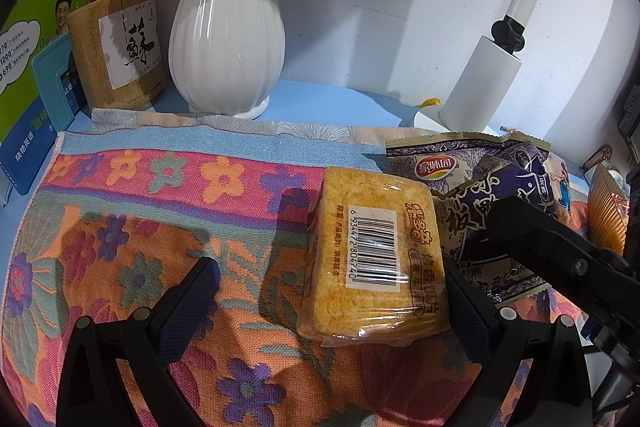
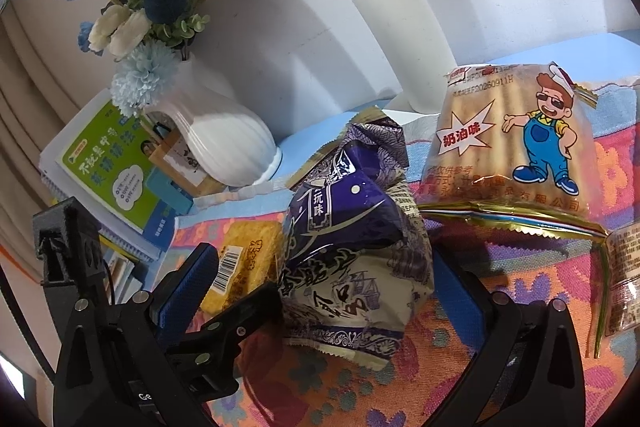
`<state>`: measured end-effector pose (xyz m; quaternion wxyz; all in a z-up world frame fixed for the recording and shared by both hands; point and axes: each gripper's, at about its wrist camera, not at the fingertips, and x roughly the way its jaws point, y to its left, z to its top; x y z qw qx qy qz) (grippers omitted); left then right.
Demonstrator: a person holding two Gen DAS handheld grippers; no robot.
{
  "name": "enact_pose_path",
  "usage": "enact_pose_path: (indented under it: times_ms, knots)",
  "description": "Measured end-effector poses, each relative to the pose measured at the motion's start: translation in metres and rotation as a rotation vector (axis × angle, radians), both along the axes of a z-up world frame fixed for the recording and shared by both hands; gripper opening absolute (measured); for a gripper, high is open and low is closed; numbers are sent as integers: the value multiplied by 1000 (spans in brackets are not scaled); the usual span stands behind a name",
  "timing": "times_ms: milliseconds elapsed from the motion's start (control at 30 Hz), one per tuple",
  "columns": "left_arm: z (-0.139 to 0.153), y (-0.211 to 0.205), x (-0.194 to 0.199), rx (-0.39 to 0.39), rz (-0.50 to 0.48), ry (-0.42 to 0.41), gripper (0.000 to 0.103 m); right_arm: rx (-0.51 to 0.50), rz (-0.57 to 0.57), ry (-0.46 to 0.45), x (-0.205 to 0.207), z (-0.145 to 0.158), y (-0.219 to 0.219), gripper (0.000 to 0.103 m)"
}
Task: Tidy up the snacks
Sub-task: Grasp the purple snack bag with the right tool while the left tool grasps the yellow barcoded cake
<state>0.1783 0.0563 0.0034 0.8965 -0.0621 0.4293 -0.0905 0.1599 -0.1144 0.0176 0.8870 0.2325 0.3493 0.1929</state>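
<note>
At twelve o'clock the white vase [image 1: 226,27] holds blue flowers [image 2: 132,27]; the wooden cup [image 1: 118,47] holds, seemingly, pens. Left tongs [image 1: 332,303] gape wide around the toast pack [image 1: 374,259]; right tongs [image 2: 324,291] straddle the purple bag [image 2: 352,255], wide.

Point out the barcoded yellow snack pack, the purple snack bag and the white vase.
barcoded yellow snack pack [image 1: 374,255]: left wrist view, on its barcode label.
purple snack bag [image 2: 352,247]: right wrist view, on its dark purple front panel.
white vase [image 1: 228,39]: left wrist view, on its ribbed belly.
</note>
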Motion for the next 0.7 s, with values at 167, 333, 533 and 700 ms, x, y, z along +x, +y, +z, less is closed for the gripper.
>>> enact_pose_path:
  times_ms: [167,333,533,700]
  knots:
    - [0,0,0,4,1,-3,103,-49,-18,12,1,0,3,48]
    - [10,-7,-11,-17,-71,-79,56,-56,-13,0,-1,2,3,45]
    - [12,3,-12,-64,-43,-97,56,-38,-6,-45,-8,7,1,44]
    - [19,10,-20,-100,-21,-136,56,-21,12,-95,-15,12,-1,44]
